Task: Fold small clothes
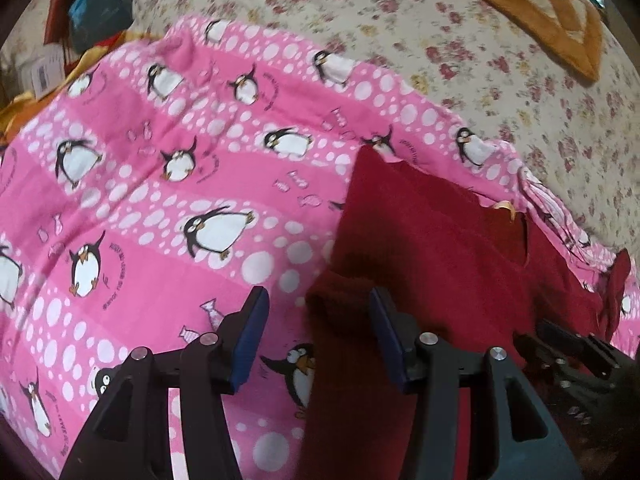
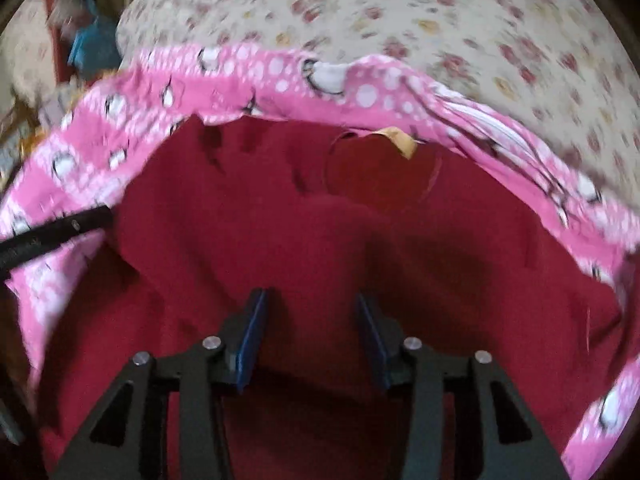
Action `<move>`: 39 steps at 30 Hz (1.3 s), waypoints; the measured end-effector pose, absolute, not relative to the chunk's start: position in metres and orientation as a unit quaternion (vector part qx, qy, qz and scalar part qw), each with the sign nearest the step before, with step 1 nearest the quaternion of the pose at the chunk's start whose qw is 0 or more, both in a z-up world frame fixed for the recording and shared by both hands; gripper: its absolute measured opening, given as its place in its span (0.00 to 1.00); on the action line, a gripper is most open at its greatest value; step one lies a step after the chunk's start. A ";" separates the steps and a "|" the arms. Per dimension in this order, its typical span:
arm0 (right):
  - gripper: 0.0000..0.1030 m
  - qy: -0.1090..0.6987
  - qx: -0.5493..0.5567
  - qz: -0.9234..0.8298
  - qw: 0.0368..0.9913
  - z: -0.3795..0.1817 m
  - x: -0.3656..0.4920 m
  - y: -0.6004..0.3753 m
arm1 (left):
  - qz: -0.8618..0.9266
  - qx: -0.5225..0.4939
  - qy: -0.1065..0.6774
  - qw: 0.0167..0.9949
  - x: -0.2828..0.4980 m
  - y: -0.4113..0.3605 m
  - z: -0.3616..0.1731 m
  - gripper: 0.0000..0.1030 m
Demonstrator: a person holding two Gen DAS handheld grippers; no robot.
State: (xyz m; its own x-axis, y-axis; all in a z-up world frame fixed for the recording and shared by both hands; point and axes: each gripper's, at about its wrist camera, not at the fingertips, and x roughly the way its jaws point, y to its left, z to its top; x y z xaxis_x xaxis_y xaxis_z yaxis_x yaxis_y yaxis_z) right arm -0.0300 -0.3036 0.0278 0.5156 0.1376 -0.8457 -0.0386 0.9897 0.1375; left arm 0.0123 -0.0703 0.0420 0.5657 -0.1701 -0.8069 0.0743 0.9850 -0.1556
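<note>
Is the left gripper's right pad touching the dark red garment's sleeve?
Touching. In the left wrist view the left gripper stands open, and the folded sleeve edge of the dark red garment lies against its right pad, with no gap visible.

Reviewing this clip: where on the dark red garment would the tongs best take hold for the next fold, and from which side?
Probably the dark red garment is best pinched at its loose sleeve end beside the open left tongs, coming from the pink penguin cloth side. That narrow strip has a free edge; the broad body under the open right tongs lies flat, with no edge to pinch.
</note>
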 end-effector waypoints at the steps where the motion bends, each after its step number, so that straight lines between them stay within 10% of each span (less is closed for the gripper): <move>1: 0.47 0.490 0.070 0.052 0.867 0.034 -0.035 -0.310 | -0.071 -0.046 0.457 0.886 0.010 -0.073 0.043 0.30; 8: 0.61 0.480 0.062 -0.028 0.875 0.040 -0.071 -0.354 | -0.074 -0.027 0.449 0.890 0.008 -0.081 0.044 0.30; 39: 0.62 0.445 0.208 -0.026 0.871 0.018 -0.069 -0.361 | -0.144 0.009 0.442 0.885 -0.001 -0.125 0.036 0.30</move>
State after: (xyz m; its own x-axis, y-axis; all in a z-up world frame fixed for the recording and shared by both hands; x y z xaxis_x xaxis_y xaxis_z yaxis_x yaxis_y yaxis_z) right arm -0.0693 -0.3608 0.0181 0.6035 0.1400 -0.7850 0.2305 0.9118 0.3398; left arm -0.0007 -0.1248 0.0360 0.5679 -0.2474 -0.7850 0.2626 0.9584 -0.1121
